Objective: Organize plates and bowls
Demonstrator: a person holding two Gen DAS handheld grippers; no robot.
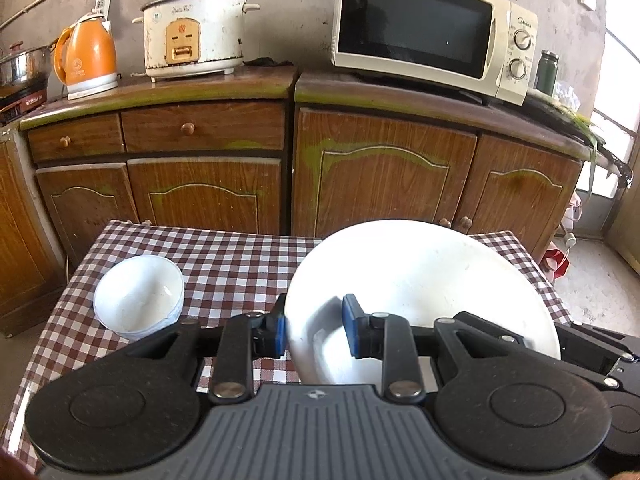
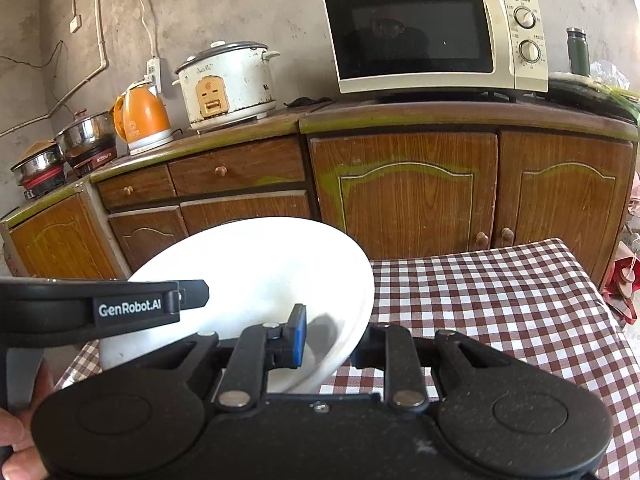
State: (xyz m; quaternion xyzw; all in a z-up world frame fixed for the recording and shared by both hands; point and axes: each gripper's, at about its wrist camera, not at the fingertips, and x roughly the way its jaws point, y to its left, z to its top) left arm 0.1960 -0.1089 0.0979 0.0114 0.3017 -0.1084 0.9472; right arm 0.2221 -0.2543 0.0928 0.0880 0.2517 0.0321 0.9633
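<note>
While tilted clear of the checked worktop, white plate gripped at both edges. Left to right: small white bowl standing alone on the cloth, well apart; left gripper, jaws narrow, clamped on plate's near-left rim; right gripper, jaws likewise pinching the opposite rim (outer pad hidden behind the plate). Behind: kettle, rice cooker, microwave.

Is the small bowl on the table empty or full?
Empty: the small bowl stands upright on the checked tablecloth, its white inside bare.
</note>
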